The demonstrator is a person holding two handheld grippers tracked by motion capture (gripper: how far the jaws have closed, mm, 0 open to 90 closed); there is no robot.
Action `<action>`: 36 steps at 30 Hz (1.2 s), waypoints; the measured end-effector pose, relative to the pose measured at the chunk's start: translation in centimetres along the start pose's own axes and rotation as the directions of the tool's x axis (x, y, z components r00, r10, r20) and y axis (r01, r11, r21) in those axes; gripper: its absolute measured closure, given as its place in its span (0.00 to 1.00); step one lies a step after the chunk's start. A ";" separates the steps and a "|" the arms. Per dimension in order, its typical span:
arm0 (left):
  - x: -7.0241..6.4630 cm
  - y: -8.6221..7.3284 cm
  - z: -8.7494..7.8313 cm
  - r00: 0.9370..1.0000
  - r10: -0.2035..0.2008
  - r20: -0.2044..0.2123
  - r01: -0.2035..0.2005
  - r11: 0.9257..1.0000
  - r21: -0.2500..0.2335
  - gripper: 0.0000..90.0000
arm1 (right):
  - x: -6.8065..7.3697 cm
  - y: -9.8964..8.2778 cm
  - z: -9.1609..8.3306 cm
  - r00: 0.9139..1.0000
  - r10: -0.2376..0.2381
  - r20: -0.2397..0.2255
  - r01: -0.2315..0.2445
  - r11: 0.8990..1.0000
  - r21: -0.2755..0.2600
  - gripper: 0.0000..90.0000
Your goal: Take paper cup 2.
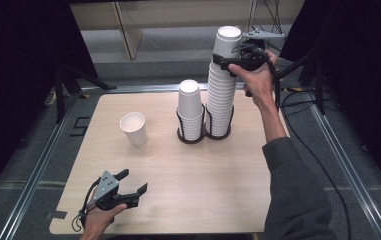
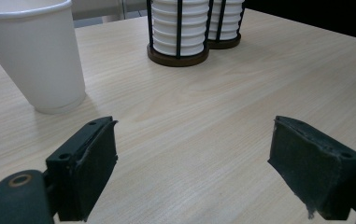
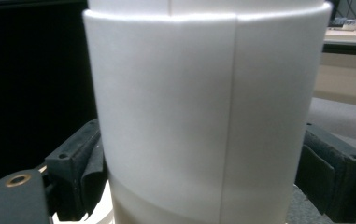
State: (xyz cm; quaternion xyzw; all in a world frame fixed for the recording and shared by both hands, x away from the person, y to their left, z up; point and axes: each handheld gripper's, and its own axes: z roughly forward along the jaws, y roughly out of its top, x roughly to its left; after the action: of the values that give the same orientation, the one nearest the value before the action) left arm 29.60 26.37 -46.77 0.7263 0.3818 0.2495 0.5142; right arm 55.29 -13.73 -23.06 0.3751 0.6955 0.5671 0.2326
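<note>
The table (image 1: pixel 188 180) is a light wood-grain top. Near its far centre stand two round dark holders with upright black bars, touching side by side. The left holder (image 1: pixel 190 135) carries the short stack of cups (image 1: pixel 190 107), white paper cups nested mouth up. The right holder (image 1: pixel 219 131) carries the tall stack of cups (image 1: pixel 222 95), which rises well above the short one.

The right gripper (image 1: pixel 223 61) is held up at the upper part of the tall stack, reaching in from the stack's right side. In the right gripper view, the top cup (image 3: pixel 203 116) stands upright between the two black jaws; the left jaw lies against the cup wall and the right jaw sits at its other side. The jaws are set about one cup width apart, and whether both pads press firmly on the cup cannot be told. The right hand (image 1: pixel 258 80) holds the gripper body, with its cable trailing down the forearm.

A single cup (image 1: pixel 134 128) stands alone, mouth up, on the left half of the table, apart from the holders.

The left gripper (image 1: pixel 130 182) rests low near the front left corner of the table, in the left hand (image 1: pixel 100 220). Its jaws are spread wide and hold nothing. In the left gripper view, bare table lies between the jaws, with the single cup (image 2: pixel 35 56) ahead on the left and the holders farther off.
</note>
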 end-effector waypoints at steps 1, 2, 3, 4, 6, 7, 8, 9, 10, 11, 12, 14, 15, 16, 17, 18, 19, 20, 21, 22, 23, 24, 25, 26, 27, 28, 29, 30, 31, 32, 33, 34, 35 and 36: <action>0.0 0.0 0.0 1.000 0.002 0.000 -0.002 1.000 0.000 0.16 | 0.0 0.0 0.0 1.000 -0.002 0.002 0.002 1.000 0.000 0.16; 0.0 0.0 0.0 1.000 0.003 0.001 -0.003 1.000 0.001 0.16 | -0.1 0.0 0.0 1.000 -0.006 -0.001 0.006 1.000 -0.003 0.16; 0.0 0.0 0.0 1.000 0.005 0.001 -0.005 1.000 0.001 0.16 | 0.0 0.1 0.0 1.000 -0.003 0.000 0.003 1.000 0.000 0.17; 0.0 0.0 0.0 1.000 0.005 0.001 -0.005 1.000 0.001 0.16 | 0.0 0.1 0.0 1.000 -0.001 0.003 0.001 1.000 0.003 0.17; 0.0 0.0 0.0 1.000 0.003 0.001 -0.003 1.000 0.001 0.16 | 0.2 0.3 -0.1 1.000 0.008 0.011 -0.008 1.000 0.009 0.18; 0.0 0.0 0.0 1.000 0.001 0.001 -0.001 1.000 0.001 0.16 | 0.1 0.4 -0.1 1.000 -0.012 0.004 0.012 1.000 -0.002 0.18; 0.0 0.0 0.0 1.000 0.002 0.001 -0.002 1.000 0.001 0.16 | 0.1 0.5 -0.3 1.000 -0.009 0.004 0.009 1.000 -0.011 0.19; 0.0 0.0 0.0 1.000 0.001 0.001 -0.001 1.000 0.001 0.16 | 0.1 0.8 -0.4 1.000 -0.009 0.006 0.009 1.000 -0.023 0.19; 0.0 0.0 0.0 1.000 0.002 0.002 -0.002 1.000 0.001 0.16 | 0.2 1.0 -0.6 1.000 -0.009 0.003 0.009 1.000 -0.027 0.19; 0.0 0.0 0.0 1.000 0.001 0.002 -0.001 1.000 0.001 0.16 | 0.3 1.3 -0.7 1.000 -0.012 0.003 0.012 1.000 -0.028 0.19; 0.0 0.0 0.0 1.000 0.001 0.001 -0.001 1.000 0.001 0.16 | 0.3 1.5 -0.9 1.000 -0.020 0.008 0.020 0.999 -0.030 0.19; -0.1 0.0 0.0 1.000 0.002 0.000 -0.002 1.000 0.003 0.16 | 0.4 2.1 -1.1 1.000 -0.021 0.008 0.021 0.999 -0.042 0.19; 0.0 0.0 0.0 1.000 0.003 0.005 -0.003 1.000 0.001 0.16 | 0.5 2.3 -1.3 1.000 -0.012 0.008 0.012 0.999 -0.044 0.19; -0.1 0.0 0.1 1.000 -0.002 0.005 0.002 1.000 -0.007 0.16 | 0.5 2.6 -1.4 1.000 -0.025 0.014 0.026 0.998 -0.051 0.19; -0.1 -0.1 0.2 1.000 0.001 0.009 -0.001 1.000 -0.013 0.16 | 0.6 2.8 -1.5 1.000 -0.026 0.016 0.027 0.998 -0.055 0.19; 0.0 0.0 0.4 1.000 0.006 0.015 -0.006 1.000 -0.020 0.16 | 0.7 3.0 -1.6 1.000 -0.021 0.014 0.022 0.998 -0.061 0.19; -0.2 0.0 0.3 1.000 -0.002 0.005 0.002 1.000 -0.002 0.16 | 0.8 3.3 -1.6 1.000 -0.023 0.011 0.023 0.997 -0.073 0.19; -0.1 0.0 0.5 1.000 0.012 0.021 -0.011 1.000 -0.018 0.16 | 0.9 3.6 -1.7 1.000 -0.016 0.017 0.017 0.997 -0.079 0.19; -0.3 0.0 0.3 1.000 -0.002 0.006 0.002 1.000 -0.004 0.16 | 1.0 3.9 -1.8 1.000 -0.017 0.015 0.018 0.996 -0.091 0.19; -0.3 0.0 0.3 1.000 0.007 0.009 -0.007 1.000 -0.003 0.16 | 1.1 4.2 -1.9 1.000 -0.016 0.017 0.018 0.995 -0.101 0.19; -0.3 0.0 0.2 1.000 0.011 0.007 -0.011 1.000 0.004 0.16 | 1.2 4.5 -2.1 1.000 -0.020 0.023 0.023 0.994 -0.111 0.19; -0.3 0.0 0.2 1.000 0.014 0.007 -0.014 1.000 0.005 0.16 | 1.3 4.8 -2.2 1.000 -0.019 0.023 0.022 0.993 -0.120 0.19; -0.2 0.0 0.3 1.000 0.016 0.019 -0.015 1.000 -0.015 0.16 | 1.4 5.1 -2.3 0.999 -0.025 0.027 0.028 0.991 -0.130 0.19; -0.1 0.0 0.4 1.000 0.018 0.020 -0.018 1.000 -0.019 0.16 | 1.5 5.3 -2.5 0.999 -0.025 0.029 0.029 0.989 -0.143 0.19; -0.2 -0.1 0.2 1.000 0.006 0.012 -0.006 1.000 -0.008 0.16 | 1.5 5.6 -2.7 0.999 -0.021 0.025 0.025 0.989 -0.148 0.19; -0.2 -0.1 0.3 1.000 0.011 0.016 -0.010 1.000 -0.013 0.16 | 1.6 5.9 -2.9 0.999 -0.023 0.031 0.027 0.987 -0.156 0.19; -0.2 -0.1 0.4 1.000 0.014 0.021 -0.013 1.000 -0.020 0.16 | 1.6 6.2 -3.1 0.999 -0.021 0.030 0.026 0.985 -0.171 0.19; -0.2 -0.1 0.3 1.000 0.013 0.020 -0.013 1.000 -0.017 0.16 | 1.6 6.5 -3.4 0.999 -0.014 0.031 0.019 0.985 -0.173 0.19; -0.2 0.0 0.2 1.000 0.017 0.013 -0.017 1.000 0.001 0.16 | 1.6 6.8 -3.6 0.999 -0.013 0.032 0.019 0.983 -0.184 0.19; -0.3 0.0 0.1 1.000 0.017 0.010 -0.017 1.000 0.008 0.16 | 1.6 7.0 -4.0 0.999 -0.012 0.034 0.018 0.980 -0.196 0.19; -0.3 0.0 0.1 1.000 0.017 0.011 -0.017 1.000 0.008 0.16 | 1.6 7.2 -4.3 1.000 -0.010 0.025 0.015 0.978 -0.206 0.19; -0.3 0.0 0.1 1.000 0.018 0.010 -0.018 1.000 0.009 0.16 | 1.6 7.4 -4.6 0.999 -0.015 0.032 0.022 0.978 -0.208 0.19; -0.3 0.0 0.1 1.000 0.016 0.010 -0.016 1.000 0.008 0.16 | 1.5 7.5 -5.0 0.999 -0.026 0.038 0.033 0.977 -0.213 0.19; -0.3 0.0 0.1 1.000 0.017 0.010 -0.017 1.000 0.009 0.16 | 1.5 7.5 -5.5 0.999 -0.014 0.035 0.021 0.976 -0.215 0.19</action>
State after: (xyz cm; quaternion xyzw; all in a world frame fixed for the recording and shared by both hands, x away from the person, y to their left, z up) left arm 29.51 26.10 -46.83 0.7331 0.3741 0.2487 0.5107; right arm 52.23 -15.33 -14.28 0.3508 0.6295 0.6305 0.2884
